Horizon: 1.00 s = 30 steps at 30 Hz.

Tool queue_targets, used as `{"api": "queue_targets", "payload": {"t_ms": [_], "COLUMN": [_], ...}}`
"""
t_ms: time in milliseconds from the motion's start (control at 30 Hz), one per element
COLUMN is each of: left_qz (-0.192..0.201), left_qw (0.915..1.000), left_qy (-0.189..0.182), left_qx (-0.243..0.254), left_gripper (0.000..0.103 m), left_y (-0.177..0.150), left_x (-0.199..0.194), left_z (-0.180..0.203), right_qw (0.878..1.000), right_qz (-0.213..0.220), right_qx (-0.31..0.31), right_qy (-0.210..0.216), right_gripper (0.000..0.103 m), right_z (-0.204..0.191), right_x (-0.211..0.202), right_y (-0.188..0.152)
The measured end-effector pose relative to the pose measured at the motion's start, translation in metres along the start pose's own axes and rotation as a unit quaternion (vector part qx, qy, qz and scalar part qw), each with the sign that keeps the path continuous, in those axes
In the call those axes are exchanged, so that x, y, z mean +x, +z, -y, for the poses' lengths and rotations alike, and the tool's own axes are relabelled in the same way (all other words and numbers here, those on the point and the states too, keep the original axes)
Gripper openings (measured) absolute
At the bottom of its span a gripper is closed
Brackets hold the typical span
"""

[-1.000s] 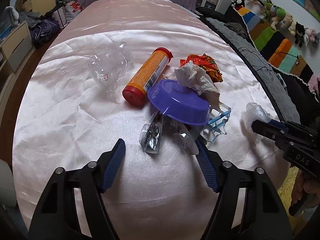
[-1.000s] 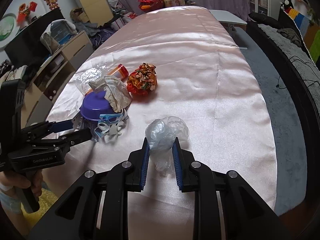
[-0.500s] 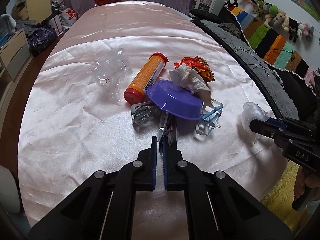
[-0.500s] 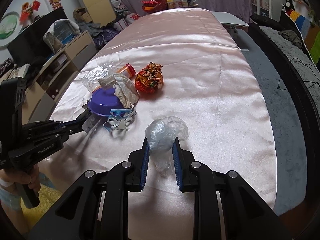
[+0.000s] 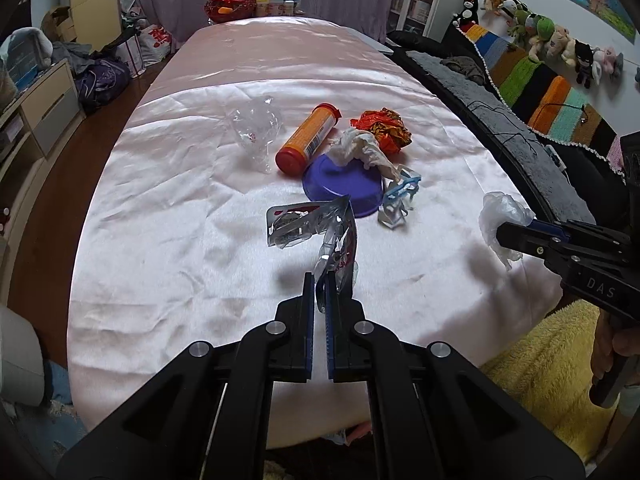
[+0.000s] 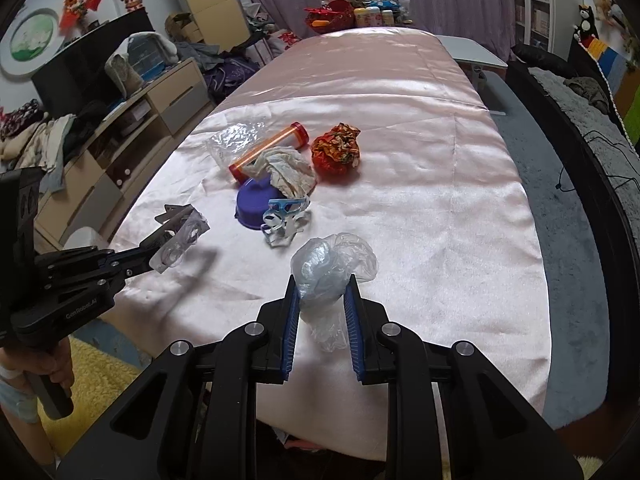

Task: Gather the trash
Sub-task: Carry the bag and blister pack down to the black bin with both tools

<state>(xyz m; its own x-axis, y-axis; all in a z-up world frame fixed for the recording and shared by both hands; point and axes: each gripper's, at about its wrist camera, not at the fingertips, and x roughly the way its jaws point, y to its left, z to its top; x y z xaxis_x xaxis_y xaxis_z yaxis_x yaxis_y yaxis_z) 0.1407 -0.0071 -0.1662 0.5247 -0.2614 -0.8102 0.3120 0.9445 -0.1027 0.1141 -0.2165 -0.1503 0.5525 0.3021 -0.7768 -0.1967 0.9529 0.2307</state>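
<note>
Trash transport: left gripper (image 5: 319, 286) pinches the foil wrapper (image 5: 316, 228), right gripper (image 6: 320, 300) clamps the plastic bag (image 6: 332, 264), both lifted nearside of the purple bowl (image 5: 344, 190), apparently for disposal.

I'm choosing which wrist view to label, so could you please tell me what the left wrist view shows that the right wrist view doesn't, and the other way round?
Only the left wrist view shows the striped blanket with soft toys along the wall.

Only the right wrist view shows the dark screen and the round wall picture.

Both show the purple bowl, orange tube, crumpled tissue, red wrapper, the left tongs shut on a silver wrapper, and the right tongs shut on a clear plastic bag.
</note>
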Motion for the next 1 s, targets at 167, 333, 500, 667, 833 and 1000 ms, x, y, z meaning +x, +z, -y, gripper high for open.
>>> {"api": "queue_targets", "payload": {"t_ms": [167, 333, 500, 667, 833, 1000], "left_qz": [0.007, 0.013, 0.003, -0.018, -0.042, -0.07], "left_qw": [1.0, 0.9998, 0.9999, 0.9996, 0.9985, 0.9962], "left_qy": [-0.006, -0.01, -0.014, -0.023, -0.035, -0.051], "left_qx": [0.001, 0.007, 0.005, 0.002, -0.003, -0.011], "left_gripper": [0.003, 0.003, 0.003, 0.003, 0.003, 0.003], "left_y": [-0.027, -0.056, -0.088, -0.118, -0.14, -0.156], "left_x": [-0.027, -0.049, -0.06, -0.058, -0.048, -0.033], "left_z": [0.009, 0.023, 0.031, 0.037, 0.043, 0.044], "right_qw": [1.0, 1.0, 0.999, 0.998, 0.997, 0.996], "right_qz": [-0.003, -0.018, -0.034, -0.051, -0.068, -0.084], "right_qx": [-0.012, -0.016, -0.012, -0.014, -0.018, -0.016], "right_qy": [0.01, 0.02, 0.023, 0.021, 0.022, 0.02], "right_gripper": [0.023, 0.023, 0.023, 0.023, 0.023, 0.023], "right_z": [-0.014, -0.024, -0.028, -0.034, -0.039, -0.042], "right_x": [-0.013, -0.022, -0.026, -0.028, -0.025, -0.015], "right_y": [-0.018, -0.045, -0.073, -0.099, -0.121, -0.135]}}
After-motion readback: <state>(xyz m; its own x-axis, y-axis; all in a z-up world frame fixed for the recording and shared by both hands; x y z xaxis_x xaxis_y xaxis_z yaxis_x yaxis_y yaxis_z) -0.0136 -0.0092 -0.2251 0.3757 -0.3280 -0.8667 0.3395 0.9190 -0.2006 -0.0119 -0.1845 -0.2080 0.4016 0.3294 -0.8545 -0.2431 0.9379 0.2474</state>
